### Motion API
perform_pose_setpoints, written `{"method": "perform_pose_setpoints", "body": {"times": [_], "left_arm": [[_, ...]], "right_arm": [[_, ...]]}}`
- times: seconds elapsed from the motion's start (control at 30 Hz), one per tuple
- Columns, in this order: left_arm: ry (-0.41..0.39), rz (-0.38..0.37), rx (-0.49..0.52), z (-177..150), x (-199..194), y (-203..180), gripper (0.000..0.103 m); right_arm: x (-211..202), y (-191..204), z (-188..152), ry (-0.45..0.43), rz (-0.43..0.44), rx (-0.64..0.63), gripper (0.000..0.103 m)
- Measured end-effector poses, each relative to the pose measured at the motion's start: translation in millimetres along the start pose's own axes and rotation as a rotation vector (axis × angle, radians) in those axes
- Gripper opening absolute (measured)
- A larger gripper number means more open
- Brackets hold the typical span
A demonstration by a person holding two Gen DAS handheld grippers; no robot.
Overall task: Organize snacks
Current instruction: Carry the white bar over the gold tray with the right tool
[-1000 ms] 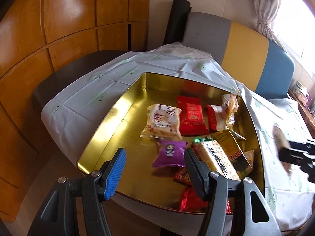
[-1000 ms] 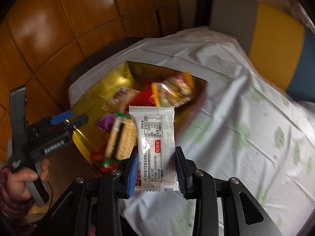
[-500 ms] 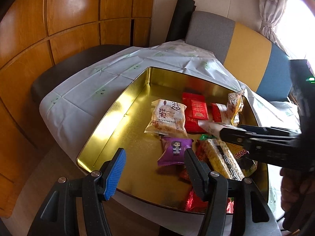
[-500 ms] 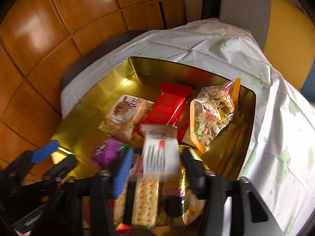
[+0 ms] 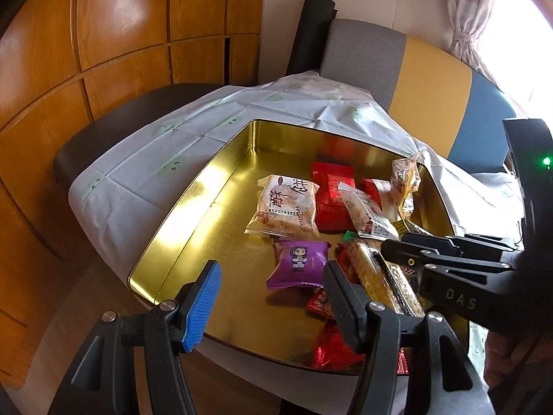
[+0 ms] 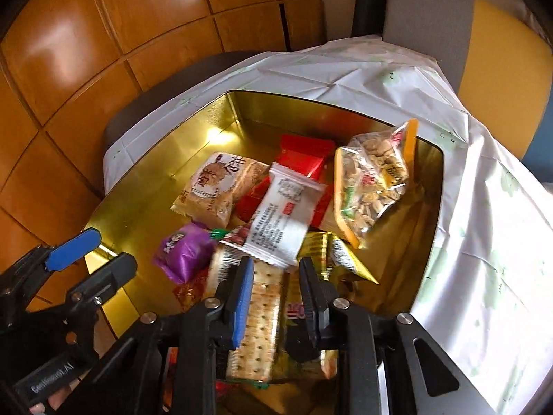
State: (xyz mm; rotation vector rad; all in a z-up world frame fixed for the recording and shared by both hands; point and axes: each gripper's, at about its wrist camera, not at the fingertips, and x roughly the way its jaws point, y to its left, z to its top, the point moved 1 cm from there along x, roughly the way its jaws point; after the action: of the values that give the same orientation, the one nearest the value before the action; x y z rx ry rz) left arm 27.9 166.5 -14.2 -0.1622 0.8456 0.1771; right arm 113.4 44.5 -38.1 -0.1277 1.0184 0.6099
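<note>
The snacks are almost all in the gold tin. The white packet lies on top of the pile, just past the tips of the right gripper. Its jaws have just been closing. They are now drawn close together with nothing between them.

The left gripper hangs over the near edge of the tin. Its jaws are spread wide and hold nothing. A purple packet lies just ahead of them, near the right-hand jaw.

Under the right jaws is a long cracker pack. A clear bag of nuts leans on the tin wall, ahead and to the right of them. Red packets and a pale biscuit bag lie farther ahead.

I see no snacks left out on the cloth, so the job looks nearly done. Maybe only tidying the heap is left, since it sits all on one side of the tin.

The tin sits on a counter covered with a white cloth. Far beyond the jaws is a seat back in grey, yellow and blue. Wood panels are to the left, and a curtain hangs by a bright window.
</note>
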Motion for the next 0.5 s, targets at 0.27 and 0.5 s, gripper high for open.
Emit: {"method": "perform_pose_setpoints", "body": {"times": [0.27,0.5], "left_arm": [[-0.012,0.009,0.013,-1,-4,-5,0.062],[-0.025,0.004,0.030,-2,-10,-11,0.062]], "right_arm": [[-7,1,-13,-0.006,0.008,0.012,0.028],[-18,2,-27,-0.023,-0.009,0.025,0.028]]}}
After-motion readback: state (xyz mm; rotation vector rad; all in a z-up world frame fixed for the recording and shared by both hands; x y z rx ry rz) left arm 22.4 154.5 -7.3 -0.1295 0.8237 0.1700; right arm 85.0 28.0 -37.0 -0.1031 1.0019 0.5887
